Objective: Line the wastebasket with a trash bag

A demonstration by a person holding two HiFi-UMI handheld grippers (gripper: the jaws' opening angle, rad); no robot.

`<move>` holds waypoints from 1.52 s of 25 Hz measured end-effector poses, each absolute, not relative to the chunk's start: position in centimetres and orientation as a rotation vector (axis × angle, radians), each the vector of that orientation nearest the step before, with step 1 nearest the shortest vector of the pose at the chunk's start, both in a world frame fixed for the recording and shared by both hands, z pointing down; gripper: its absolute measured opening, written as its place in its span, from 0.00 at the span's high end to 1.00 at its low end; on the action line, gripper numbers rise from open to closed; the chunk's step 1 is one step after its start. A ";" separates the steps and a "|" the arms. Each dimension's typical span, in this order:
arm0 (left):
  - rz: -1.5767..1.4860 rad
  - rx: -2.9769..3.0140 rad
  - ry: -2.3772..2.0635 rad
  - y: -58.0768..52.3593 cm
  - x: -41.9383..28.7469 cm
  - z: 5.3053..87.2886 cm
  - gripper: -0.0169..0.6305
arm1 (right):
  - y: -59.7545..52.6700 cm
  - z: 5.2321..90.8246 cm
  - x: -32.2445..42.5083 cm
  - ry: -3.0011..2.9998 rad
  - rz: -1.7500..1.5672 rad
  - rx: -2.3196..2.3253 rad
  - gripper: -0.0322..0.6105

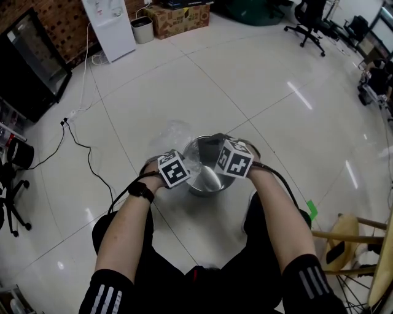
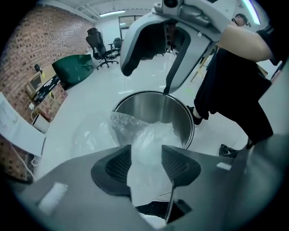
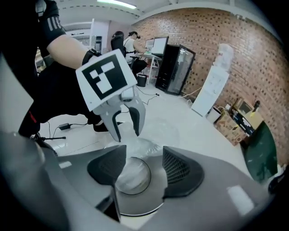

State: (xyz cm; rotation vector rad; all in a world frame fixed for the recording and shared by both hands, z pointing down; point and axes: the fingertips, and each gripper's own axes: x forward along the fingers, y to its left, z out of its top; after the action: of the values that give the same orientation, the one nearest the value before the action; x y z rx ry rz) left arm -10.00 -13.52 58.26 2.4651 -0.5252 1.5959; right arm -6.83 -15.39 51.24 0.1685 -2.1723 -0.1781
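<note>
A round steel wastebasket (image 1: 212,186) stands on the tiled floor in front of the person's knees. A clear trash bag (image 1: 174,135) drapes over its far left rim and onto the floor. My left gripper (image 1: 184,173) hangs over the near left rim, shut on a bunched wad of the bag (image 2: 146,140). The bin's rim (image 2: 191,124) lies just beyond its jaws. My right gripper (image 1: 222,164) hovers over the bin's mouth with its jaws open and nothing between them. Below it I look into the bin (image 3: 151,198), with bag film (image 3: 149,146) beyond.
A black cable (image 1: 86,153) snakes over the floor at left, near a dark glass-door cabinet (image 1: 31,67). At the back stand a white unit (image 1: 110,24), a small bin (image 1: 142,29) and a cardboard box (image 1: 178,18). A wooden chair (image 1: 356,245) is close at right.
</note>
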 end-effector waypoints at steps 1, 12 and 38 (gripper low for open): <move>1.615 2.453 -0.529 -13.6 -10.1 58.6 0.73 | -15.4 50.9 -7.0 -2.176 -0.190 0.169 0.54; 1.453 2.701 -0.479 -13.5 -6.4 49.7 0.99 | -17.9 46.4 -2.2 -2.253 -0.189 0.307 0.54; 0.385 2.954 0.382 -1.7 -2.9 31.7 0.99 | -13.9 42.5 -10.5 -2.472 -0.580 0.119 0.32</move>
State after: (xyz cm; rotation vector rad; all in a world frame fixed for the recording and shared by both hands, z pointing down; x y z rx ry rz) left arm -2.93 -1.73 31.72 2.9536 0.3817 0.3846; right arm -10.49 -13.87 42.47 0.1193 -2.4717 -0.5799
